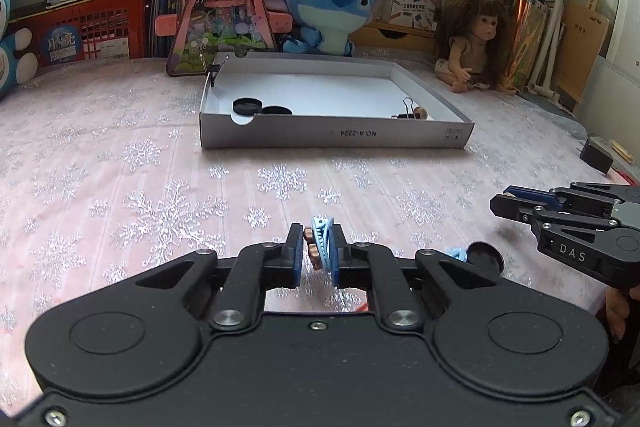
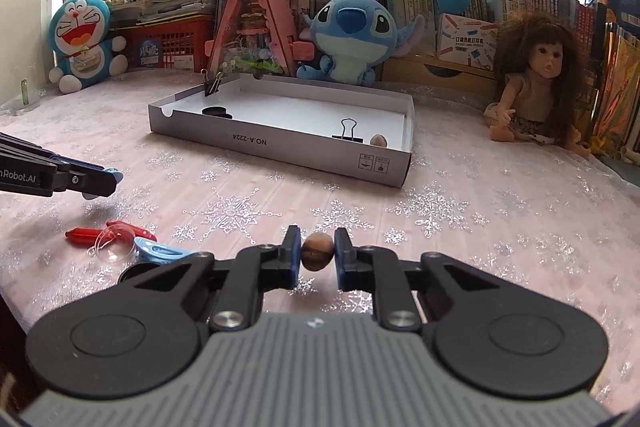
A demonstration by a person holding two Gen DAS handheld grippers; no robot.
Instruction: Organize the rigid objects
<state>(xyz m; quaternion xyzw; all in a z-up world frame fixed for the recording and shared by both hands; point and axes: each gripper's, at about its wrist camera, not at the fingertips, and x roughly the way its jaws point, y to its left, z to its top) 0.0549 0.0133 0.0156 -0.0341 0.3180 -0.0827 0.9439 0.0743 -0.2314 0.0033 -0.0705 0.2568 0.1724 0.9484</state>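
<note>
My left gripper [image 1: 317,247] is shut on a light blue hair claw clip [image 1: 322,242], held just above the tablecloth. My right gripper [image 2: 317,253] is shut on a small brown walnut-like ball [image 2: 317,251]. The grey cardboard box lid [image 1: 332,138] lies ahead and holds two black round caps [image 1: 248,105], a black binder clip [image 1: 407,110] and a brown ball [image 1: 421,113]. On the cloth near the right gripper lie a red clip [image 2: 86,235], a clear disc [image 2: 112,246], a blue clip [image 2: 160,251] and a black cap [image 2: 134,271].
A binder clip [image 2: 212,83] is clamped on the box lid's far left corner. Behind it stand a pink triangular toy house [image 1: 222,7], a Stitch plush [image 1: 332,7] and a doll [image 1: 476,39]. A black adapter [image 1: 597,155] lies at the table's right edge.
</note>
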